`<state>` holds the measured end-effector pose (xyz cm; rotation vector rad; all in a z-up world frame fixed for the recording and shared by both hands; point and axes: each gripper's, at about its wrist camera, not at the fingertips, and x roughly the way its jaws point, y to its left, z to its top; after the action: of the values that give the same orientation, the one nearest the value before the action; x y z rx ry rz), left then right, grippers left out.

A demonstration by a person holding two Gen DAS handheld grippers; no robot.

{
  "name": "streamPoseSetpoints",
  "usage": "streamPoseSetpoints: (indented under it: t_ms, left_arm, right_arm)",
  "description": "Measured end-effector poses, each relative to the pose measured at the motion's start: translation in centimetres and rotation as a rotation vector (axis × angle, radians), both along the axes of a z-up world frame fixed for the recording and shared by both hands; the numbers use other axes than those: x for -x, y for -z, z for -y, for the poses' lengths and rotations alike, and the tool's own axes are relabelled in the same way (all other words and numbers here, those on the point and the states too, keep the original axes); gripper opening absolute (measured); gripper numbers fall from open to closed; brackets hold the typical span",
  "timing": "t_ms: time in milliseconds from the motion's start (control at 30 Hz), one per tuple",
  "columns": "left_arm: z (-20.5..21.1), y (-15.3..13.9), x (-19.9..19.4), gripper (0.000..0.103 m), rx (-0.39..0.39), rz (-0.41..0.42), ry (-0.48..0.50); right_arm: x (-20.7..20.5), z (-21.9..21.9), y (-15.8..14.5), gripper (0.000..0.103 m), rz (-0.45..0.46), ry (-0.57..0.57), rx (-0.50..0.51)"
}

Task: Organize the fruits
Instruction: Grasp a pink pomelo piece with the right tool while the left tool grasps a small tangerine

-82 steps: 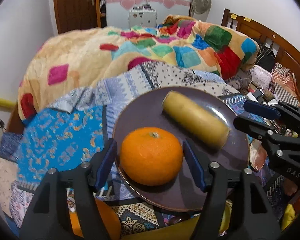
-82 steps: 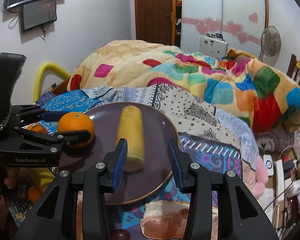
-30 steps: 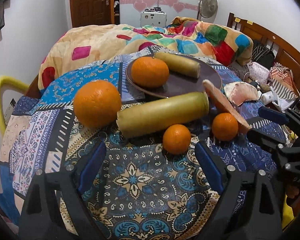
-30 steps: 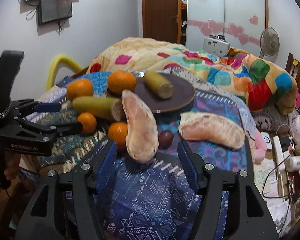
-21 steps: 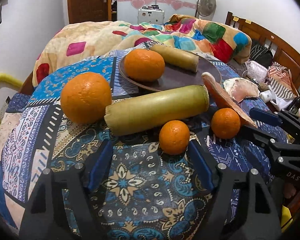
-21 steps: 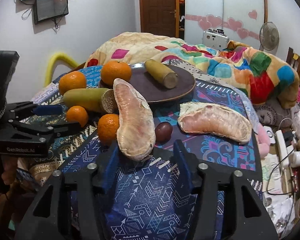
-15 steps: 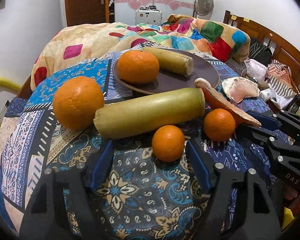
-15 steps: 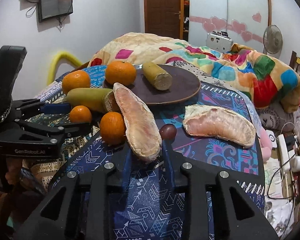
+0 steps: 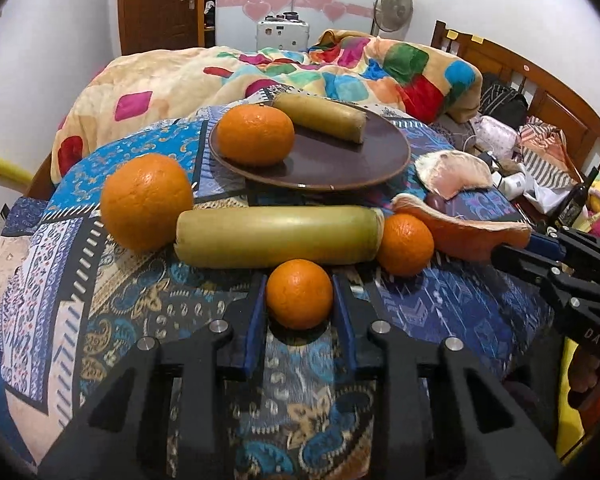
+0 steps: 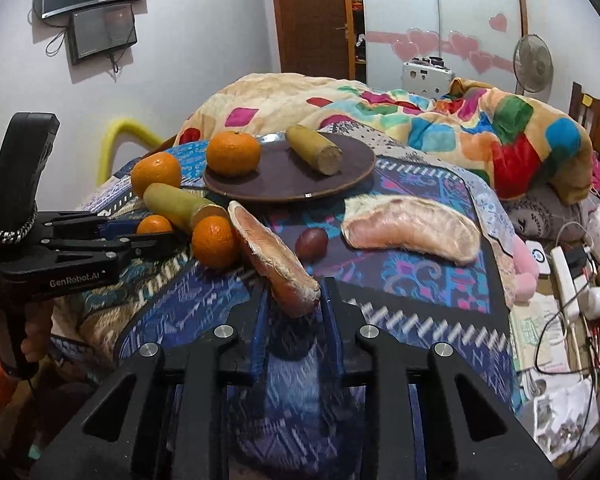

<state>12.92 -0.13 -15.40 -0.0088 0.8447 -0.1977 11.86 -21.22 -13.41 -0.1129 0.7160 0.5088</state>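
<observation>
Between the left gripper's (image 9: pixel 299 303) just-closed jaws sits a small orange (image 9: pixel 299 294), pads pressing its sides. Right gripper (image 10: pixel 294 302) has clamped the near tip of a pomelo wedge (image 10: pixel 272 256), whose long axis runs away toward the plate (image 10: pixel 356 176).

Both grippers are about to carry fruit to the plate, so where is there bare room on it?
The plate is bare at its near and right part, in front of the orange and sugarcane piece. Crowded just before its near rim.
</observation>
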Motion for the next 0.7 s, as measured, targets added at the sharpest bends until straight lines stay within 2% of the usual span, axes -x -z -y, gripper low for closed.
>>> streamPoseSetpoints:
  t_ms: [333,700]
  left_arm:
    - [-1.1,-0.3,2.6,0.032,-0.001,-0.006,-0.005]
    - [-1.4,0.1,2.5,0.032,0.017,-0.004,-0.012]
  right_arm:
    - [1.4,0.7,0.7,0.024,-0.042,-0.014,0.011]
    - [-1.1,-1.1,1.1,0.030,-0.058,-0.059,0.024]
